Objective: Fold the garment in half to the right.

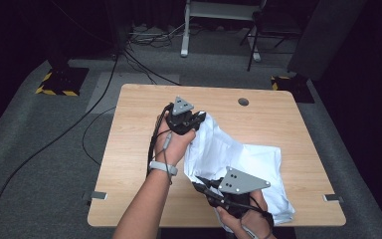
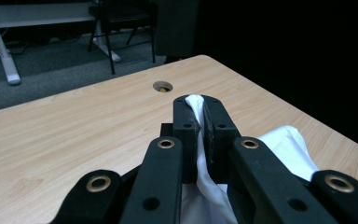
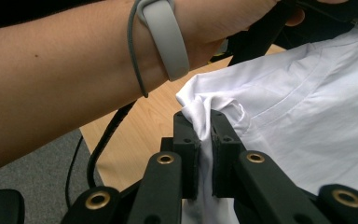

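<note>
Right gripper (image 1: 202,187), nearest you: jaws clamped on white garment (image 1: 248,164) edge.
Left gripper (image 1: 195,119), beyond it, likewise pinches cloth; pull both apart evenly, keeping tension.

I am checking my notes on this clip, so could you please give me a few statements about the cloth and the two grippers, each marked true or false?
1. The left gripper is shut on the white cloth. True.
2. The right gripper is open and away from the cloth. False: it is shut on a fold of it.
3. The cloth lies on a wooden table. True.
4. The person's left wrist is bare. False: it wears a grey wristband.
</note>
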`<state>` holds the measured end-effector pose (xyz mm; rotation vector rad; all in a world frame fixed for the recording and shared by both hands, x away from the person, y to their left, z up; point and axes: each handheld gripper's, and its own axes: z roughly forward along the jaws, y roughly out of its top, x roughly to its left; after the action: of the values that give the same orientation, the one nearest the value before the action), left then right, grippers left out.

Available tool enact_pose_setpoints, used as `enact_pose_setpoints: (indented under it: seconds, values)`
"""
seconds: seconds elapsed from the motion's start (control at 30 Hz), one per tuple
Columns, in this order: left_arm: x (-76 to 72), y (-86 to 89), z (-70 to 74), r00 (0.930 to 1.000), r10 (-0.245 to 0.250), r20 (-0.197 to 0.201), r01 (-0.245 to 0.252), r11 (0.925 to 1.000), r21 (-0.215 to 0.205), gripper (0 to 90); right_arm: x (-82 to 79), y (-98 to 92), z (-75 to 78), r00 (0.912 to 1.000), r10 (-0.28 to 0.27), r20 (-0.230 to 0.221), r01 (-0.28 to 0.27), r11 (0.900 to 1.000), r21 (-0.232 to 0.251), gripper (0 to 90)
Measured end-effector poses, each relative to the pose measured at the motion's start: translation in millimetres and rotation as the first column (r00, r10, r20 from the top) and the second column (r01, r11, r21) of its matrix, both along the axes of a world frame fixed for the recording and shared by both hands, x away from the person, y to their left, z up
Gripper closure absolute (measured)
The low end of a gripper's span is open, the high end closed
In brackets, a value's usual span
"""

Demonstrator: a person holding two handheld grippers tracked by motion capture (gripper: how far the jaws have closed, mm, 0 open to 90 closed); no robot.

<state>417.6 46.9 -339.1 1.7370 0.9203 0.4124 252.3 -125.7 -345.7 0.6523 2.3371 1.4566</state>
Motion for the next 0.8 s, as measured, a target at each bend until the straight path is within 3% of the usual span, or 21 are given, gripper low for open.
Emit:
enact_pose_setpoints:
  seconds: [0.57, 0.8]
  values:
    - [-4.8, 13.0, 34.1, 0.9987, 0.021, 0.046, -0.021, 0.9997, 0.008, 85.4, 0.9, 14.6, 29.2, 0.9989, 0.026, 0.038, -0.028, 0.998, 0.061, 82.9]
    - [-4.8, 6.9, 44.1, 0.9982, 0.016, 0.057, -0.017, 0.9997, 0.016, 85.4, 1.2, 14.6, 34.9, 0.9987, 0.025, 0.045, -0.029, 0.994, 0.104, 82.8]
